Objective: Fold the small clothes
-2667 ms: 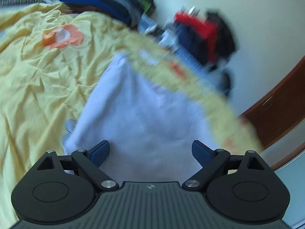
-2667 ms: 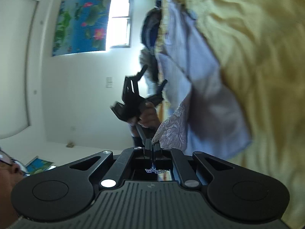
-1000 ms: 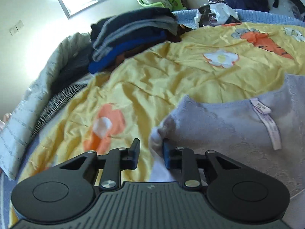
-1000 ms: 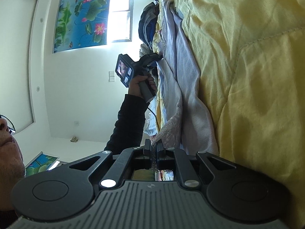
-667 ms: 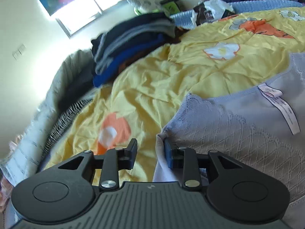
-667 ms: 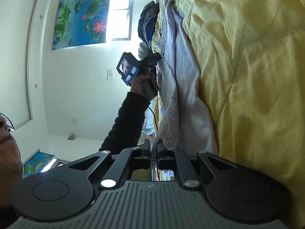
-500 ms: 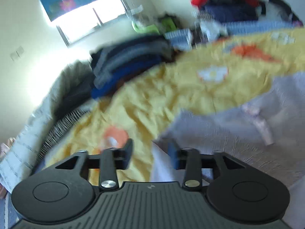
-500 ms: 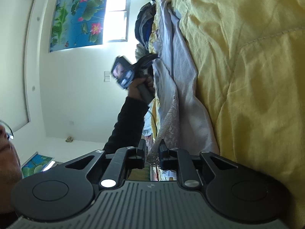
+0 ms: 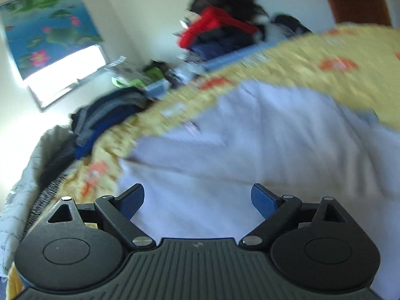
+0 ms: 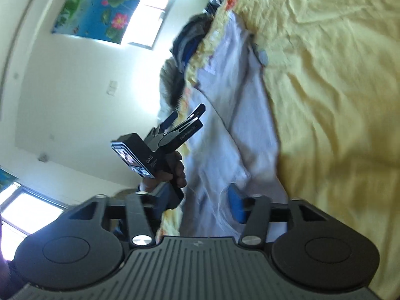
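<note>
Nearest my left camera, the left gripper (image 9: pixel 197 198) had its blue pads far apart and the jaws were opening, nothing pinched between them; the pale lilac garment (image 9: pixel 262 150) lay spread just beyond and under the fingertips, blurred, flat on the yellow bedspread (image 9: pixel 325 75). Past the garment's far edge I saw orange flower prints on the spread, then a stack of folded dark clothes (image 9: pixel 107 122) at the left edge of the bed, and farther off a red and navy heap of clothing (image 9: pixel 220 32) against the wall. A lotus-pond blind (image 9: pixel 47 30) hung over the bright window (image 9: pixel 65 72).

On my right camera, the right gripper (image 10: pixel 202 206) had its jaws part way apart and opening; the garment's (image 10: pixel 225 135) near edge sat between the pads, loose, and I could not see either pad pressing it. Beyond, a hand (image 10: pixel 175 172) gripped the other gripper's handle beside the cloth, that tool aimed toward the garment, well apart from mine. The bedspread (image 10: pixel 337 100) filled the right of that view.
</note>
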`<state>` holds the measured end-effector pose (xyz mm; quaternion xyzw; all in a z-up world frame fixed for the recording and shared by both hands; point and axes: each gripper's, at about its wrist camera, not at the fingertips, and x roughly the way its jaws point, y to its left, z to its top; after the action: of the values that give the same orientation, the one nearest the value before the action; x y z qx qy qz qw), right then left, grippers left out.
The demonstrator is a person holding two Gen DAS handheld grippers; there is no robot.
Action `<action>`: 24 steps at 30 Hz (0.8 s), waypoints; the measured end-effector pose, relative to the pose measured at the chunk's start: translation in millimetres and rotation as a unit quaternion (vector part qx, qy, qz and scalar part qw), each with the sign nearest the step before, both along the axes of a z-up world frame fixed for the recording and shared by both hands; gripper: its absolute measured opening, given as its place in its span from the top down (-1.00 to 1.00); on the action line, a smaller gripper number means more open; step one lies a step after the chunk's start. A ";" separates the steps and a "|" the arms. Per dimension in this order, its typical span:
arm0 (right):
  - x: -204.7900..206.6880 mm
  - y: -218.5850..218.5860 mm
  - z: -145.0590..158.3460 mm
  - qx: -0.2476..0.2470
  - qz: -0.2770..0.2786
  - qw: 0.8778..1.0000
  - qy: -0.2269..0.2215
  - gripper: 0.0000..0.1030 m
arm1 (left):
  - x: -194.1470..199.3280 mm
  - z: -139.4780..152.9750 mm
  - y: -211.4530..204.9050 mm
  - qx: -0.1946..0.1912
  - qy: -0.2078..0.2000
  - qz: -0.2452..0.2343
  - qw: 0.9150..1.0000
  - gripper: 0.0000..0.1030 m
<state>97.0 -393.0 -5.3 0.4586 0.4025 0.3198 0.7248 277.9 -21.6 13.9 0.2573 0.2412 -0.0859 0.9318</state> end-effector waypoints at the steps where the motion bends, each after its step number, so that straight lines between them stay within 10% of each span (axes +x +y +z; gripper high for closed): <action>1: -5.7 0.6 -1.9 -0.015 -0.006 1.000 0.006 -0.09 | -3.6 -3.5 -0.3 0.000 -0.014 0.002 1.000 -0.81; 10: -12.8 -4.7 10.8 -0.084 -0.079 0.993 -0.009 -0.09 | 12.0 -3.0 19.1 -0.081 0.041 0.025 0.996 -0.81; 18: 57.4 74.6 -2.7 -0.103 0.072 0.992 0.000 -0.20 | 11.4 -3.9 19.7 -0.085 0.042 0.028 0.995 -0.82; 24: 36.0 58.0 -8.0 -0.133 0.085 0.988 -0.005 0.08 | 10.6 -4.1 18.7 -0.083 0.039 0.029 0.995 -0.82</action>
<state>133.0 -335.1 -13.3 0.3211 0.4753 0.3262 0.7514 288.5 -2.9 9.8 0.1689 0.2771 -0.0886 0.9417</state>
